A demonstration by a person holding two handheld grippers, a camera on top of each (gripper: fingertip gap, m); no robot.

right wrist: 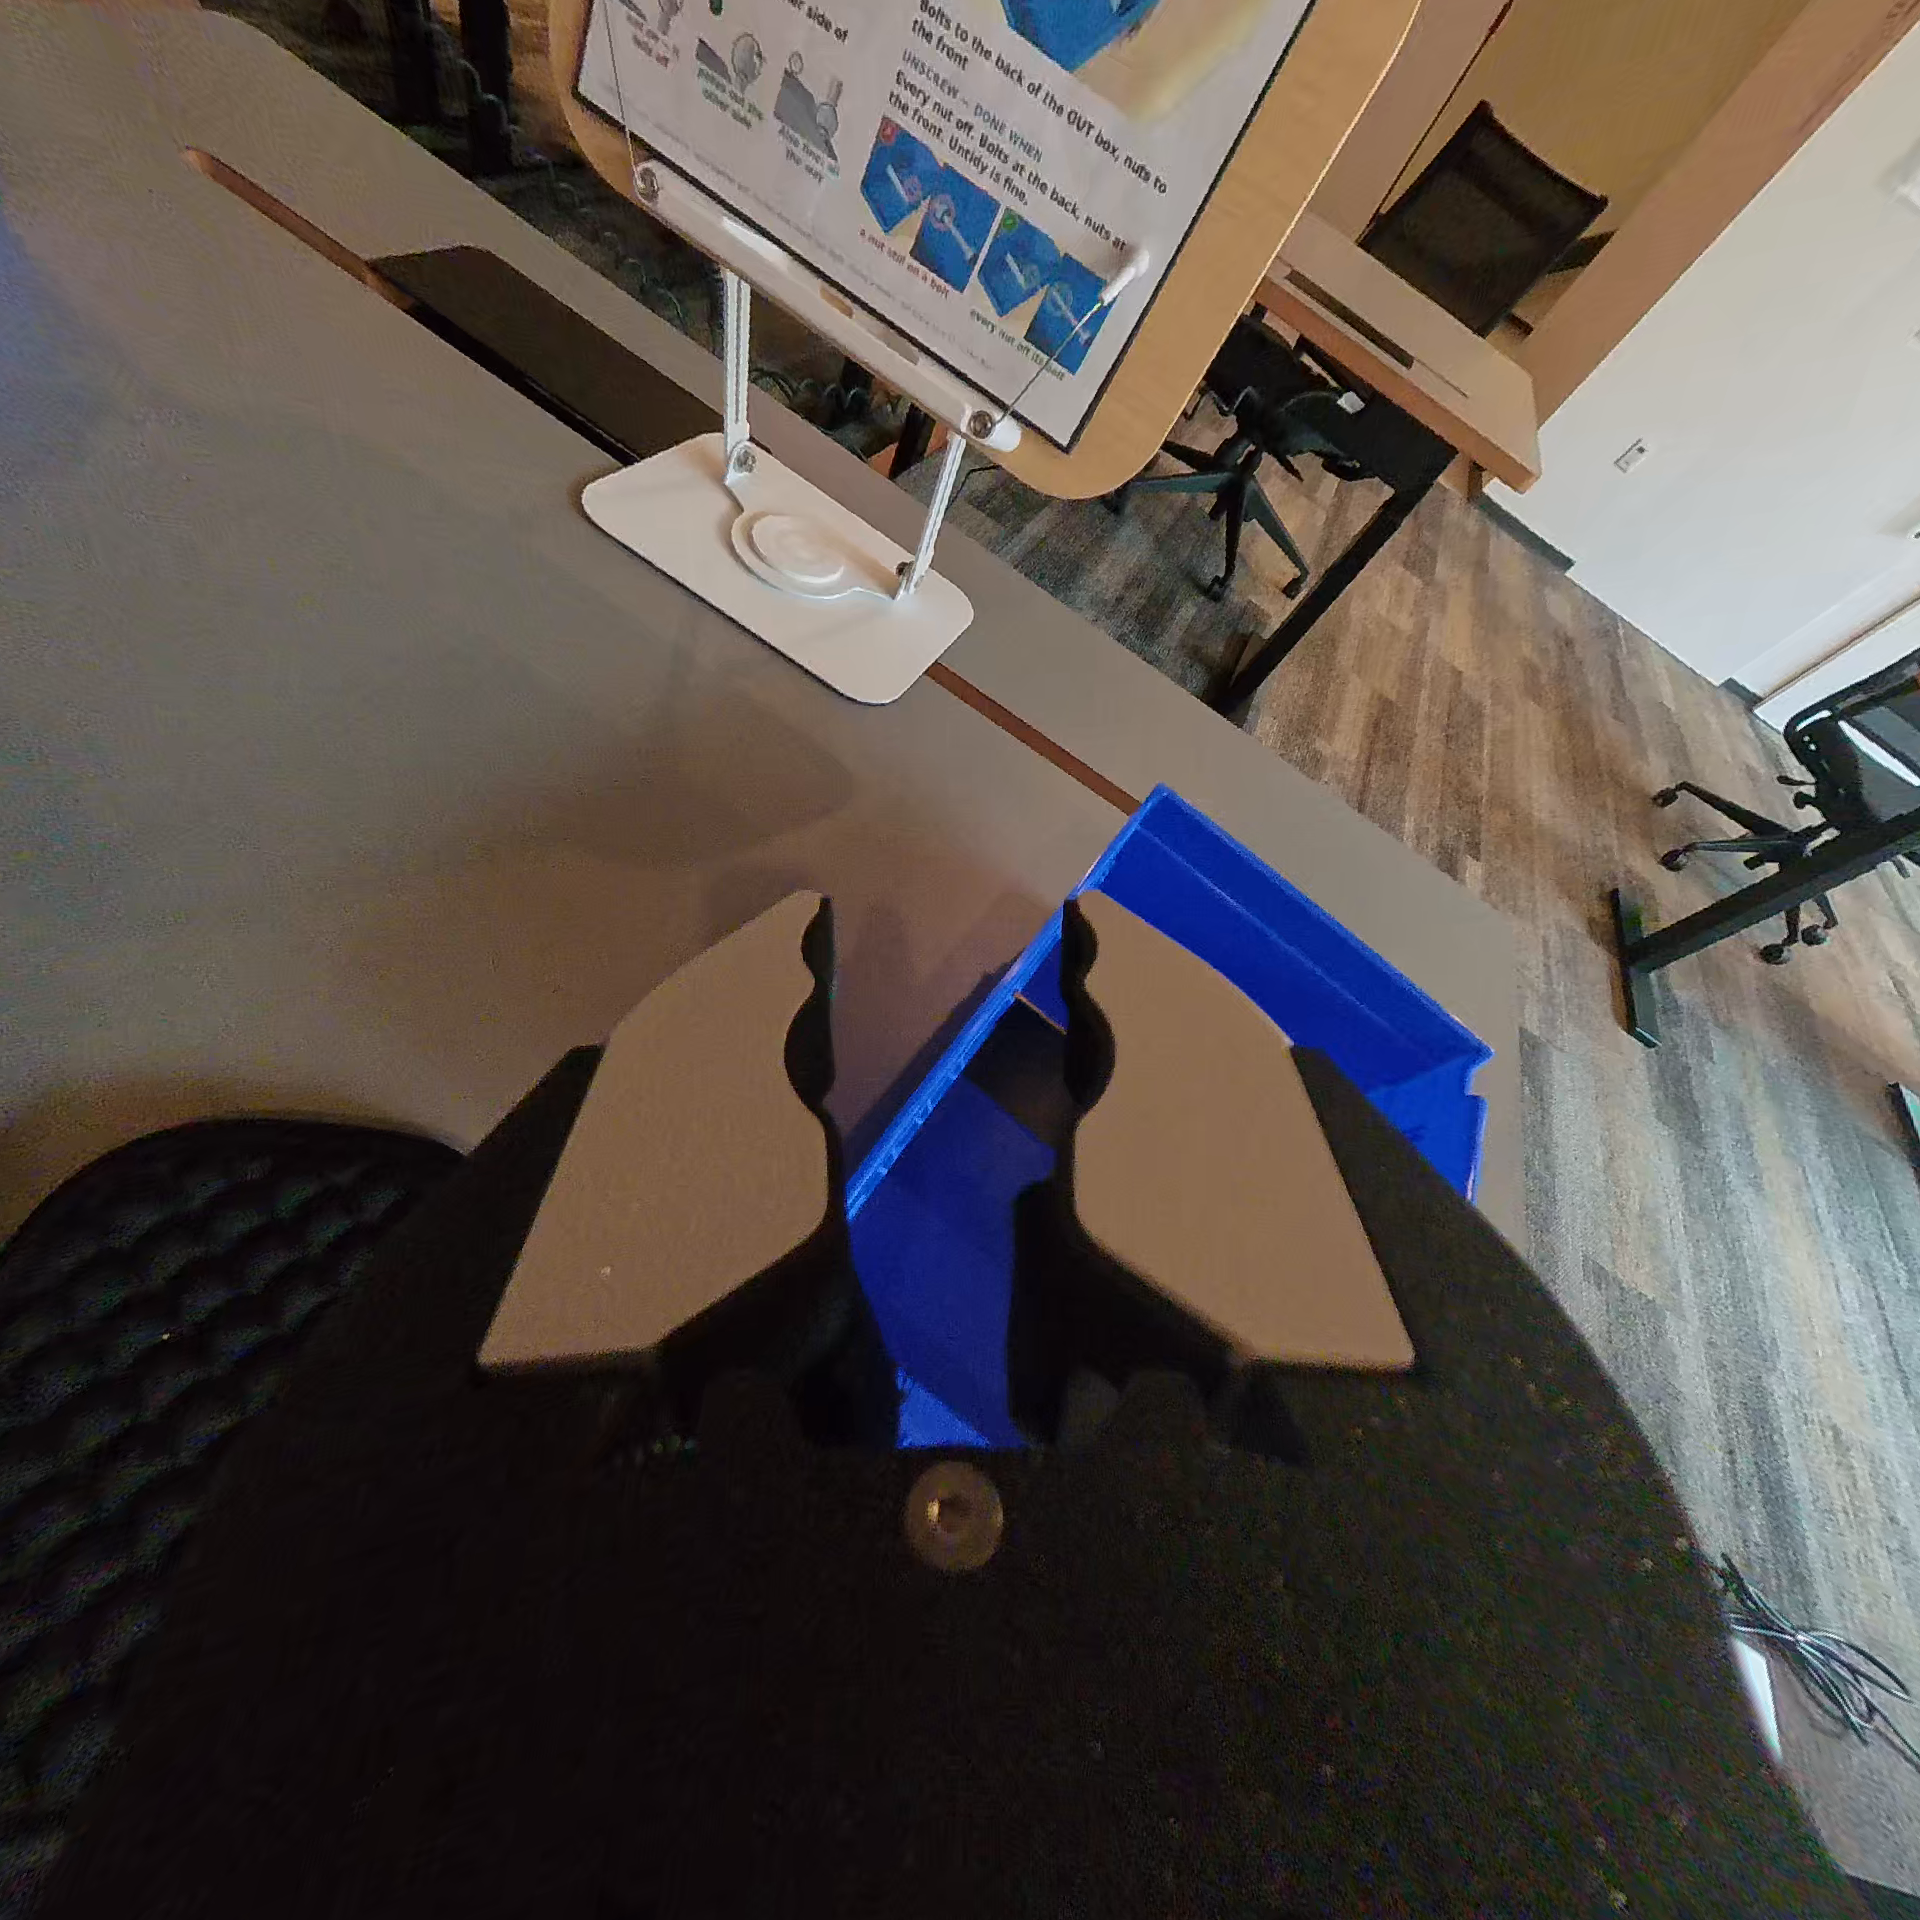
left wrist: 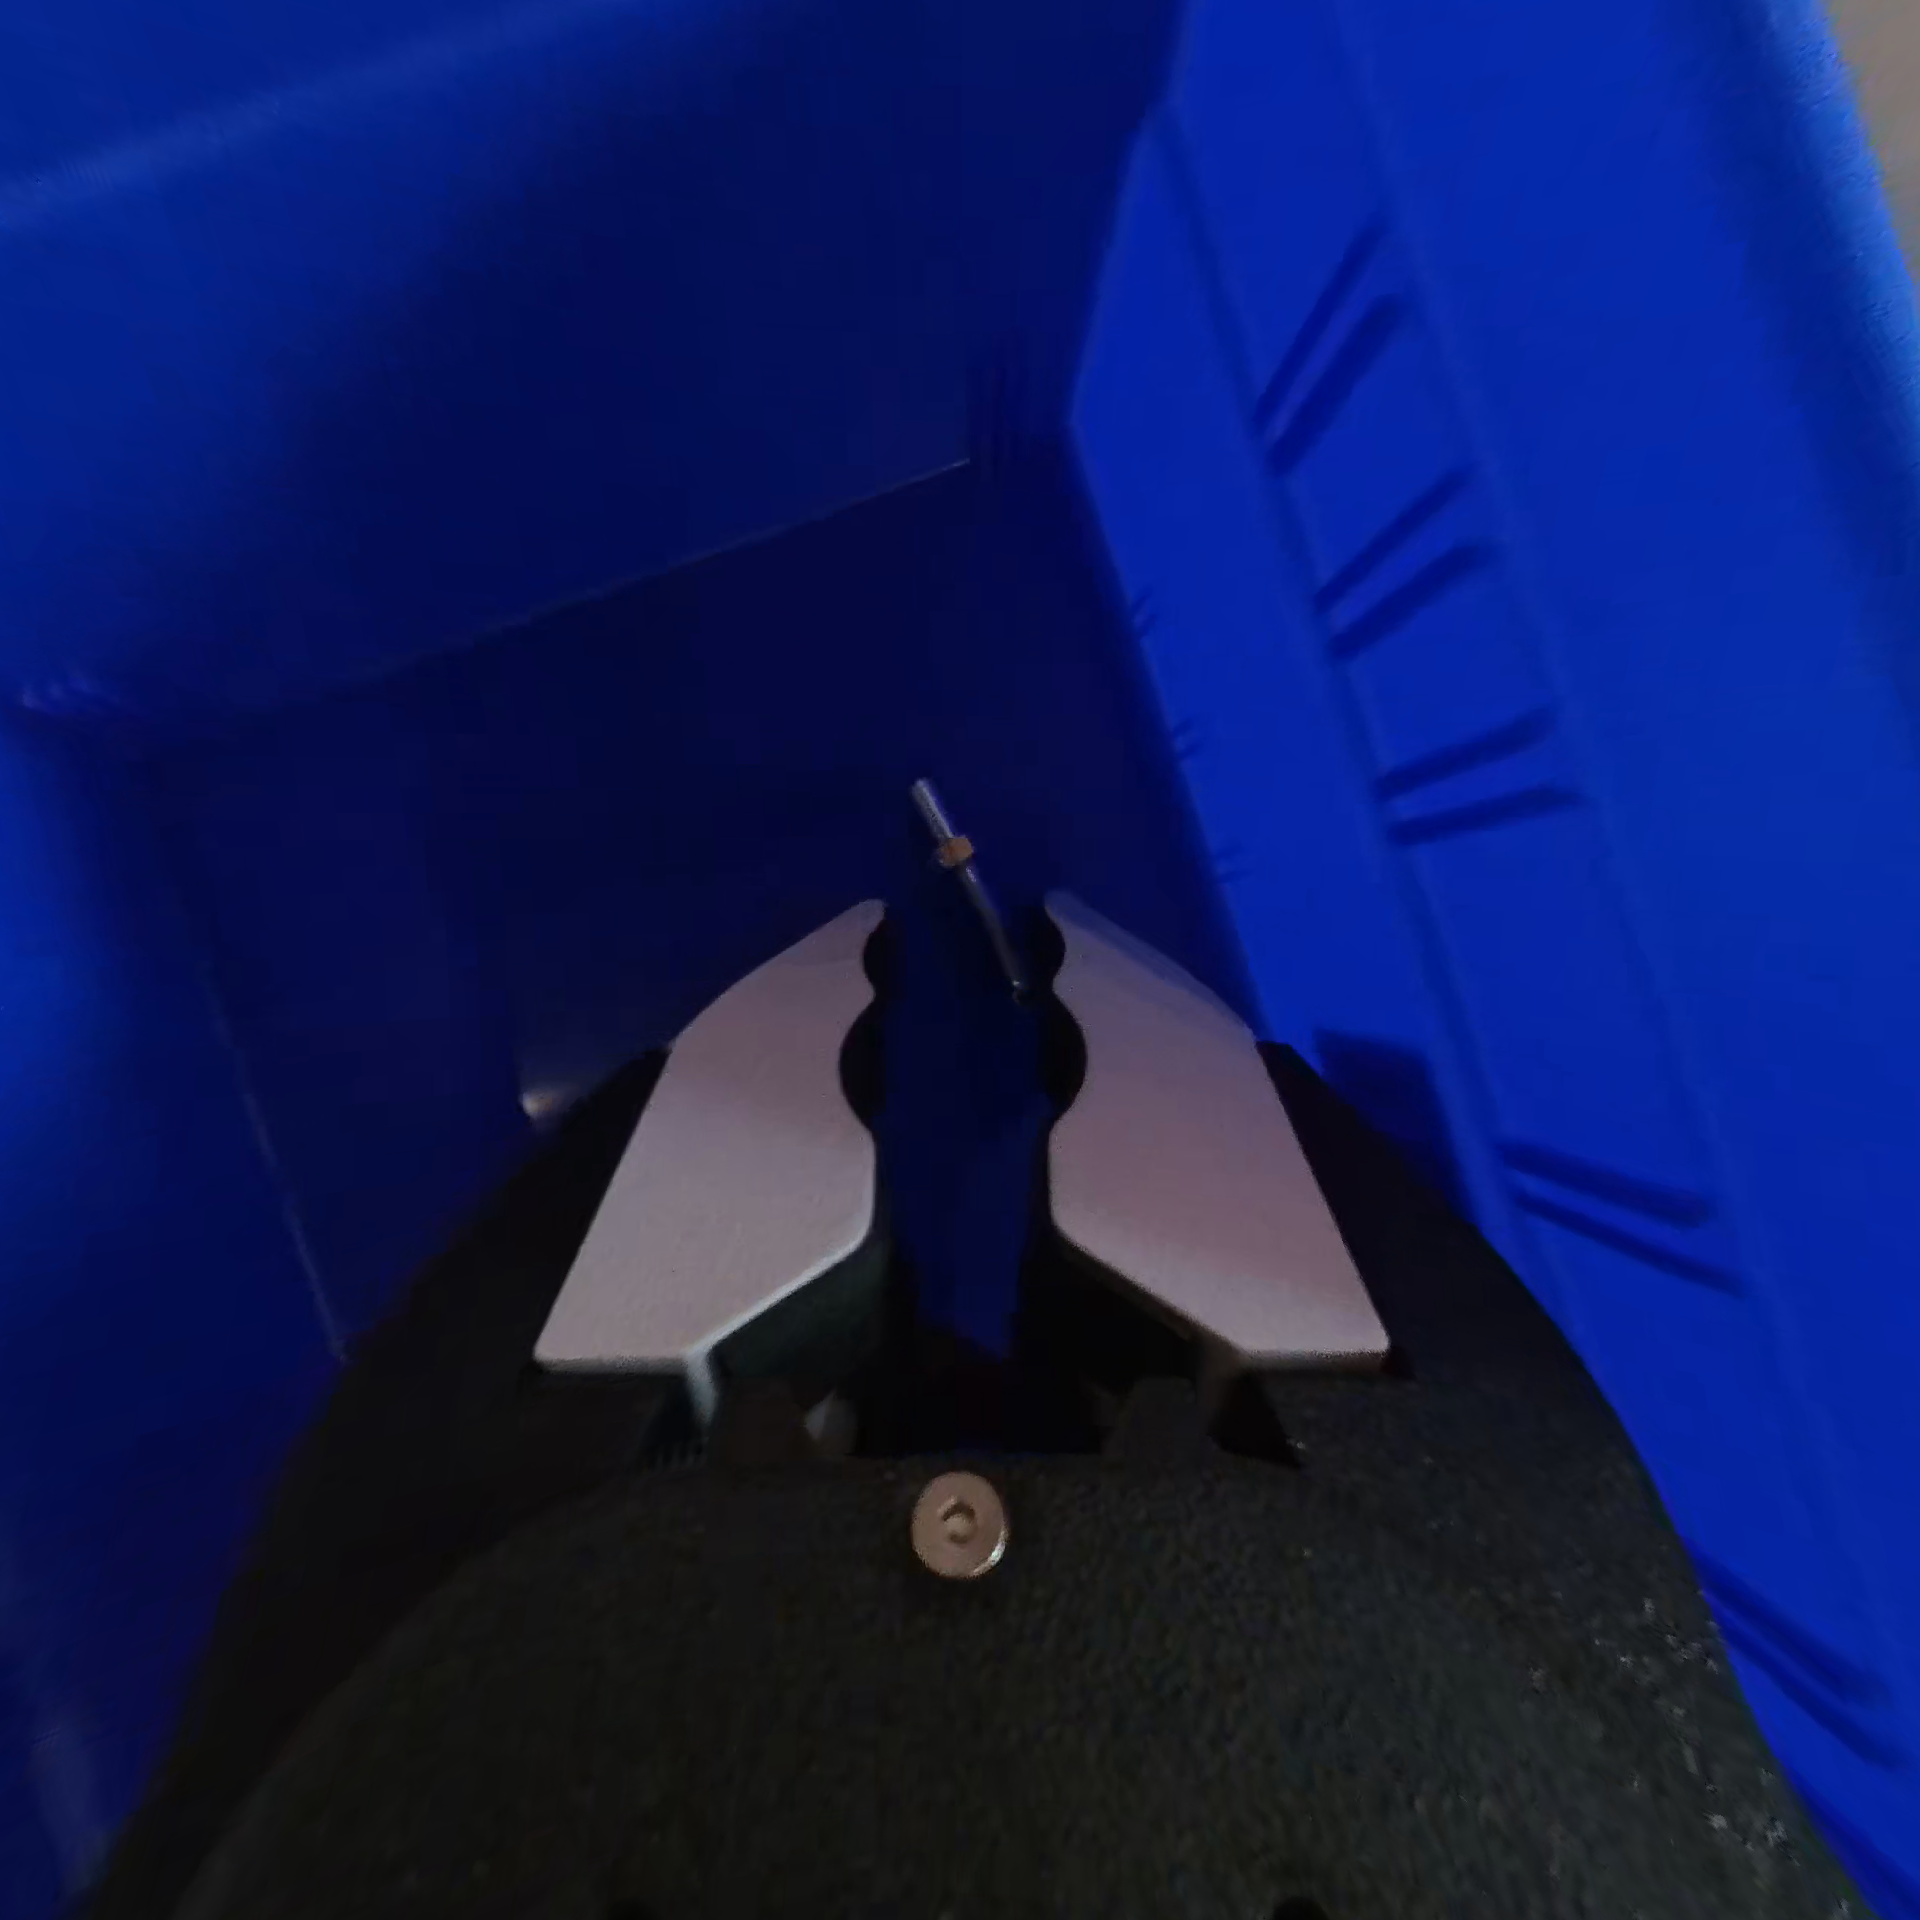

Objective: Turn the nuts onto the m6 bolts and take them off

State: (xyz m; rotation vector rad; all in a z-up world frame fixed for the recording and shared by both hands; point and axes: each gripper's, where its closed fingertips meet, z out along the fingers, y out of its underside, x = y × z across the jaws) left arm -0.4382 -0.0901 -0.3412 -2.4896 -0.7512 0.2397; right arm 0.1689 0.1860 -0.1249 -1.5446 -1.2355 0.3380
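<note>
In the left wrist view my left gripper (left wrist: 964, 904) is deep inside a blue bin (left wrist: 520, 364). A thin silver bolt (left wrist: 982, 914) with a small brass-coloured nut (left wrist: 953, 854) on its shank lies between the fingertips. Its near end is by the right finger (left wrist: 1143, 1091). The left finger (left wrist: 748, 1122) stands clear of the bolt, so the jaws are open around it without gripping. In the right wrist view my right gripper (right wrist: 945, 914) is open and empty. It hovers over the left wall of another blue bin (right wrist: 1299, 966) on the grey table (right wrist: 312, 623).
A ribbed blue wall (left wrist: 1507, 623) rises close on the right of the left gripper. A white stand (right wrist: 790, 561) with an instruction sheet (right wrist: 883, 156) is at the table's far edge. A black mesh object (right wrist: 156, 1299) is at lower left. Floor and office chairs (right wrist: 1247, 488) lie to the right.
</note>
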